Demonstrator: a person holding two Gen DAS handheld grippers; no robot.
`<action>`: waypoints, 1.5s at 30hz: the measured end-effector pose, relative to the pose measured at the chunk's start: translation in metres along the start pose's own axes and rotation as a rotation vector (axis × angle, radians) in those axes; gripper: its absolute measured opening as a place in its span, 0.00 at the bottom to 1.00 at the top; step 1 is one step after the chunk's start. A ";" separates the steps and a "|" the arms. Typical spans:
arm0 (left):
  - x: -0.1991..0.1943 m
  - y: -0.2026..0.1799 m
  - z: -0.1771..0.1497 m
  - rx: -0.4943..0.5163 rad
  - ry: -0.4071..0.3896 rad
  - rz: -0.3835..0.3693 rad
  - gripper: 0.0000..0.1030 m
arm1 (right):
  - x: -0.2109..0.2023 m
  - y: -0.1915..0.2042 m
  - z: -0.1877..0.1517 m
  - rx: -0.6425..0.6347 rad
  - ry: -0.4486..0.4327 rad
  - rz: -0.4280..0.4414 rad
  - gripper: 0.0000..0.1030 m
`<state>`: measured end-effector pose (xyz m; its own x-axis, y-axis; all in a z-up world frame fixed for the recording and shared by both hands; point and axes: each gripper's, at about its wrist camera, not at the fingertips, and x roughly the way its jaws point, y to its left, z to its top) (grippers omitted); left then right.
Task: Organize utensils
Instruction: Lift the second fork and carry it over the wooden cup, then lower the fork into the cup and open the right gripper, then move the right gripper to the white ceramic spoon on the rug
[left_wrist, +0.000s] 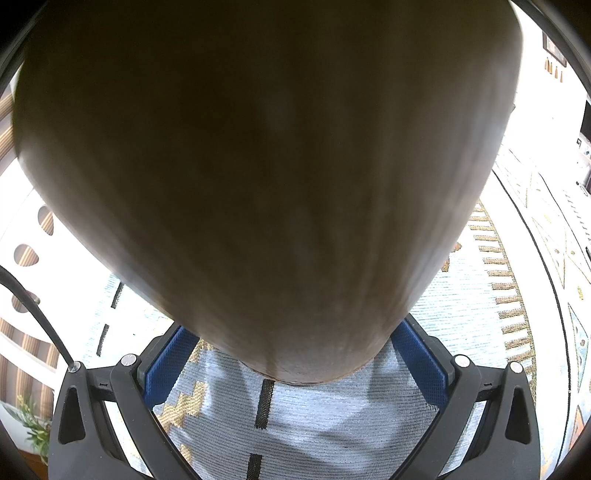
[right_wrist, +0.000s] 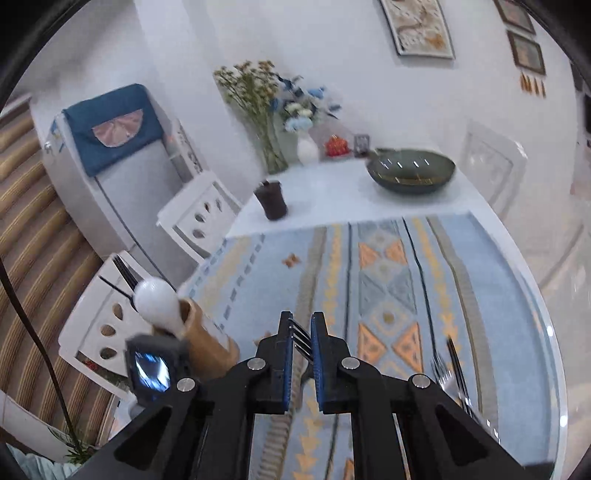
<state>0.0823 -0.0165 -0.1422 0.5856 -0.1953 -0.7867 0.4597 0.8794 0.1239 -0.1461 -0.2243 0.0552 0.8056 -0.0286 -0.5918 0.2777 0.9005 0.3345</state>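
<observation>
Fork (right_wrist: 301, 338) sits clamped in my right hand-held gripper (right_wrist: 302, 332); only the left view shows my left hand-held gripper (left_wrist: 295, 354) clamped around the wooden holder (left_wrist: 266, 177).

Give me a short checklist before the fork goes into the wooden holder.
1. Right gripper shut on fork: ok.
2. Left gripper clamped on wooden holder: ok.
3. Holder upright: ok, tilted slightly.
4. Room in holder beside the white spoon and dark fork: cannot tell.
5. Fork fully clear of table mat: cannot tell, handle hidden.
6. Utensils left on mat at right: not ok, still to collect.
</observation>
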 end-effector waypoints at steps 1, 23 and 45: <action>0.000 0.000 0.000 0.000 0.000 0.000 1.00 | -0.001 0.007 0.010 -0.007 -0.017 0.021 0.08; 0.000 0.013 0.000 -0.025 0.006 -0.043 1.00 | 0.071 0.148 0.061 -0.213 -0.038 0.211 0.08; -0.039 0.003 -0.013 -0.047 -0.076 -0.098 0.85 | -0.009 0.031 0.038 -0.149 -0.060 -0.225 0.55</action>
<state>0.0523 -0.0009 -0.1191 0.5895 -0.3117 -0.7452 0.4862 0.8737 0.0191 -0.1250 -0.2125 0.0992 0.7634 -0.2569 -0.5927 0.3769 0.9223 0.0857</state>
